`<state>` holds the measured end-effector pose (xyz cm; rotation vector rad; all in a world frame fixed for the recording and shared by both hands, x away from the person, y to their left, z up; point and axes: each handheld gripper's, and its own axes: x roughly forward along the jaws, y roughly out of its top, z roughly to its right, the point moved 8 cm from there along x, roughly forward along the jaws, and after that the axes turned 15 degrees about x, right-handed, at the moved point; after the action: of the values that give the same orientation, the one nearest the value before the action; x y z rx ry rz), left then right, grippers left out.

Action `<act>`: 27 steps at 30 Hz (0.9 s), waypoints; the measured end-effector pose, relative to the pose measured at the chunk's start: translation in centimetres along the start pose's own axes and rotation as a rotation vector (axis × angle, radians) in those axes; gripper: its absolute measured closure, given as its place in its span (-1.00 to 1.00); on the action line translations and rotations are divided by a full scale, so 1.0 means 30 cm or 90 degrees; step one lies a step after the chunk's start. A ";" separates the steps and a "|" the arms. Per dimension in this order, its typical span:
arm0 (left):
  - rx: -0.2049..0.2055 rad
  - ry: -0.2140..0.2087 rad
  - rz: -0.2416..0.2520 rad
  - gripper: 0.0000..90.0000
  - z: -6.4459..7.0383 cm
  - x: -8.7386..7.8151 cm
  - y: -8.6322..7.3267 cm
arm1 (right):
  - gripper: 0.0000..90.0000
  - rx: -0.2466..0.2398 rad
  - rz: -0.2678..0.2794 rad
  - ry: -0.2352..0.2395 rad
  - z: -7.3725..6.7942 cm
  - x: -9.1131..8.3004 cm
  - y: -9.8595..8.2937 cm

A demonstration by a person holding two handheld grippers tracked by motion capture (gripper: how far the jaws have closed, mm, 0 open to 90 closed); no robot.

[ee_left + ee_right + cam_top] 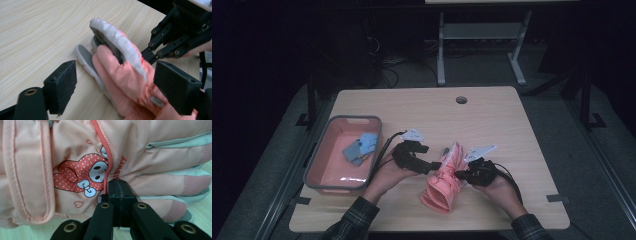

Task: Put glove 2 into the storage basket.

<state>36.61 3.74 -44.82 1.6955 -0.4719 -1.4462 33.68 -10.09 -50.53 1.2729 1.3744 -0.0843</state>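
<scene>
A pink glove [443, 180] lies on the wooden surface [492, 115] between the two hands, just right of the pink tray [328, 131] with its blue items [361, 147]. The left gripper [432, 165] has its fingers [62, 82] spread wide around the glove's grey-tipped finger end — one black pad each side, neither pressing. The right gripper [460, 175] has its fingers [119, 195] closed flat together at the glove's edge, just below the cartoon rabbit print [82, 176] — apparently pinching the fabric
</scene>
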 end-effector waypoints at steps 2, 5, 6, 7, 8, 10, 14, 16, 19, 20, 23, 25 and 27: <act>0.006 -0.006 -0.012 -0.63 0.004 0.017 0.010 | 1.00 -0.004 -0.002 -0.004 -0.001 0.001 -0.001; 0.003 -0.018 -0.022 -0.66 0.012 0.048 0.019 | 1.00 -0.011 -0.004 -0.013 -0.003 0.003 -0.002; -0.001 -0.022 -0.024 -0.66 0.014 0.060 0.020 | 1.00 -0.010 -0.004 -0.014 -0.004 0.003 -0.002; -0.002 -0.025 -0.029 -0.66 0.016 0.074 0.018 | 1.00 -0.010 -0.004 -0.014 -0.005 0.003 -0.002; -0.004 -0.027 -0.036 -0.66 0.018 0.087 0.015 | 1.00 -0.011 -0.004 -0.013 -0.004 0.003 -0.002; -0.003 -0.033 -0.044 -0.68 0.020 0.112 0.010 | 1.00 -0.009 -0.004 -0.011 -0.004 0.003 -0.003; -0.009 -0.049 -0.070 -0.68 0.032 0.155 -0.018 | 1.00 -0.013 -0.005 -0.014 -0.004 0.005 -0.003; -0.017 -0.059 -0.081 -0.71 0.029 0.163 -0.037 | 1.00 -0.014 -0.007 -0.016 -0.004 0.005 -0.005; -0.056 -0.072 -0.076 -0.72 0.024 0.174 -0.061 | 1.00 -0.019 -0.006 -0.018 -0.004 0.007 -0.005; -0.064 -0.080 -0.078 -0.72 0.021 0.176 -0.072 | 1.00 -0.017 -0.008 -0.019 -0.005 0.007 -0.007; -0.097 -0.107 -0.070 -0.72 0.018 0.188 -0.094 | 1.00 -0.019 -0.009 -0.022 -0.005 0.009 -0.008; -0.109 -0.122 -0.073 -0.72 0.018 0.193 -0.106 | 1.00 -0.018 -0.009 -0.020 -0.006 0.011 -0.008; -0.128 -0.138 -0.072 -0.72 0.020 0.201 -0.114 | 1.00 -0.019 -0.010 -0.020 -0.005 0.011 -0.009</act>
<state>36.87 1.07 -51.24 1.4338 -0.3379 -1.7102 33.48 -9.89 -50.90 1.2310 1.3540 -0.0945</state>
